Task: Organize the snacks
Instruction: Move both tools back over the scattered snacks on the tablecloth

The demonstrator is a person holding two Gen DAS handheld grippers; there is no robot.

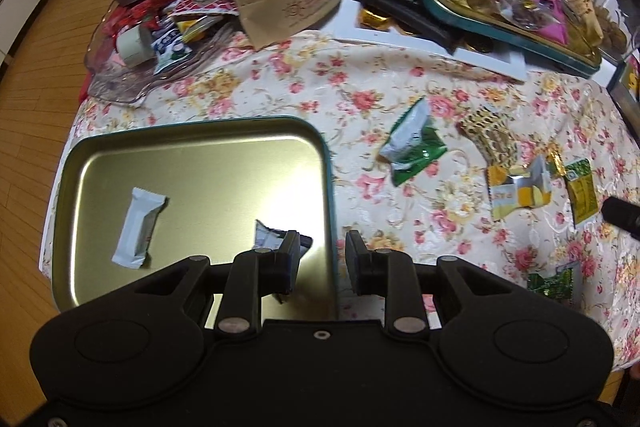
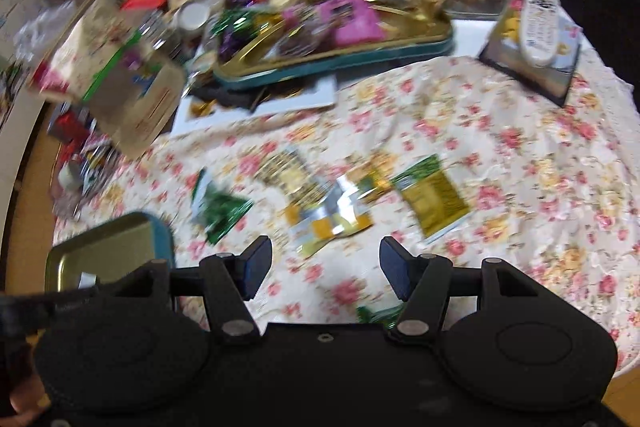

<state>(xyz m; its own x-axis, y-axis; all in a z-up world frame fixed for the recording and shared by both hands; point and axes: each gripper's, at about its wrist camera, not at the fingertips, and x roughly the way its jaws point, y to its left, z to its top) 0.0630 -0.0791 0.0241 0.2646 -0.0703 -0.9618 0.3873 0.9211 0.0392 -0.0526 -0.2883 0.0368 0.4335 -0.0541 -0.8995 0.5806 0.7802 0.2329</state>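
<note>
Across the floral tablecloth point(image 2: 440, 115) loose packets wait, so with my right gripper point(image 2: 326, 267) spread wide and empty I should settle squarely over the yellow packet point(image 2: 332, 219) before pinching, while my left gripper point(image 1: 322, 259), part-spread and empty, hangs over the tin tray point(image 1: 200, 163).

Both wrist views look steeply down, close over floral tablecloth point(image 1: 280, 87); share gold tray point(image 1: 192, 147), scattered packets.

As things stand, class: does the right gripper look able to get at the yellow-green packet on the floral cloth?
Probably yes. The right gripper is open and empty, and the yellow-green packet lies flat just ahead on the floral cloth, apart from its neighbours, with nothing between.
</note>
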